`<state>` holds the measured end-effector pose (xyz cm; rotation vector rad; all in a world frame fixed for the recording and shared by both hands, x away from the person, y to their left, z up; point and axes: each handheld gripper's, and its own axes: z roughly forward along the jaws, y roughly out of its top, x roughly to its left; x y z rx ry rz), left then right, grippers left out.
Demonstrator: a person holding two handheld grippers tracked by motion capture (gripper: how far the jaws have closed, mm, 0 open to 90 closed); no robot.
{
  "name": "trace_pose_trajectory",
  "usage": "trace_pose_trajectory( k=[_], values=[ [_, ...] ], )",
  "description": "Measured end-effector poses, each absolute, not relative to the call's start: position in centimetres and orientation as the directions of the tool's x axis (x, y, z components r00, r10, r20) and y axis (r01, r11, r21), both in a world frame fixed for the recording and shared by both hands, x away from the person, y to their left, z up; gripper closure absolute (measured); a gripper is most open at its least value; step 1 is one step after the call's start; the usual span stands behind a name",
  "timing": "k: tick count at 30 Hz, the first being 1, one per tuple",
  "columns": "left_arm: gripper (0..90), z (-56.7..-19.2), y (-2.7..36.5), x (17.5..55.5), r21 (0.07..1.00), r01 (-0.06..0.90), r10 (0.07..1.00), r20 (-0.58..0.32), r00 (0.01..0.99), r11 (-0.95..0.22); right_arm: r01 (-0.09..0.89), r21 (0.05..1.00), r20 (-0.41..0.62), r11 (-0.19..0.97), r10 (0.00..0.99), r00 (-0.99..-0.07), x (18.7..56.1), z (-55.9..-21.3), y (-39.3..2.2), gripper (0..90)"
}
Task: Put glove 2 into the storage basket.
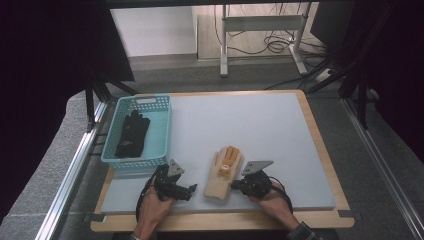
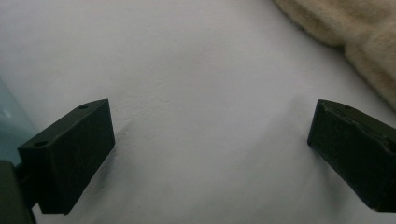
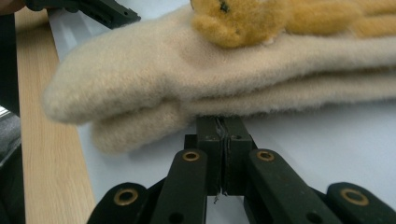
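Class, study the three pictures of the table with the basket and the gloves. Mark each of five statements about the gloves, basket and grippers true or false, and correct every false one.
1. A black glove lies inside the blue basket. True.
2. The left gripper has its jaws pressed together. False: they stand wide apart over bare mat.
3. The right gripper has its jaws shut, with their tips at the edge of the beige glove. True.
4. The beige glove lies in the basket. False: it lies on the grey mat, between the two grippers.
5. The basket sits at the table's right side. False: it sits at the left, beyond the left gripper.
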<state>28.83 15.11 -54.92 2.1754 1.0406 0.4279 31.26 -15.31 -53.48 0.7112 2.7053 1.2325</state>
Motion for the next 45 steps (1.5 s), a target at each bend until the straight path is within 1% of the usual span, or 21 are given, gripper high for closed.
trace_pose_trajectory(
  k=[5,10,21,23,25,31,34,39,45],
  values=[
    [1.2,-55.0,15.9,29.1,0.691,0.584,0.788,-0.033,0.614,-0.426,0.365,0.734,0.100,0.572,0.441,-0.892,31.5,-53.6,-13.8,86.5],
    [1.7,-55.0,16.1,29.1,0.691,0.590,0.793,-0.040,0.608,-0.417,0.359,0.737,0.090,0.573,0.443,-0.892,31.8,-53.6,-12.6,86.3],
    [2.4,-55.0,16.2,29.0,0.691,0.598,0.799,-0.048,0.599,-0.407,0.328,0.743,0.025,0.584,0.465,-0.885,32.8,-53.7,-10.3,85.8],
    [5.0,-55.0,16.4,28.9,0.691,0.599,0.801,-0.048,0.597,-0.405,0.328,0.743,0.027,0.583,0.464,-0.885,32.8,-53.7,-10.3,85.3],
    [5.5,-54.9,16.6,28.8,0.689,0.598,0.799,-0.045,0.599,-0.410,0.326,0.744,0.027,0.584,0.462,-0.887,32.8,-53.7,-10.4,84.8],
    [4.1,-55.0,17.6,28.7,0.688,0.603,0.804,-0.047,0.593,-0.405,0.342,0.742,0.057,0.576,0.454,-0.889,32.3,-53.7,-10.8,83.5],
    [1.9,-55.0,17.9,28.6,0.684,0.609,0.808,-0.047,0.587,-0.402,0.341,0.742,0.061,0.577,0.449,-0.891,32.1,-53.7,-10.5,83.4],
    [1.4,-55.2,18.4,28.4,0.692,0.600,0.805,-0.045,0.591,-0.402,0.333,0.738,0.064,0.587,0.430,-0.900,32.0,-53.7,-9.9,81.6],
    [0.6,-55.2,18.3,28.4,0.691,0.600,0.806,-0.044,0.591,-0.402,0.332,0.737,0.056,0.588,0.437,-0.898,31.5,-53.0,-11.5,76.8]
  ],
)
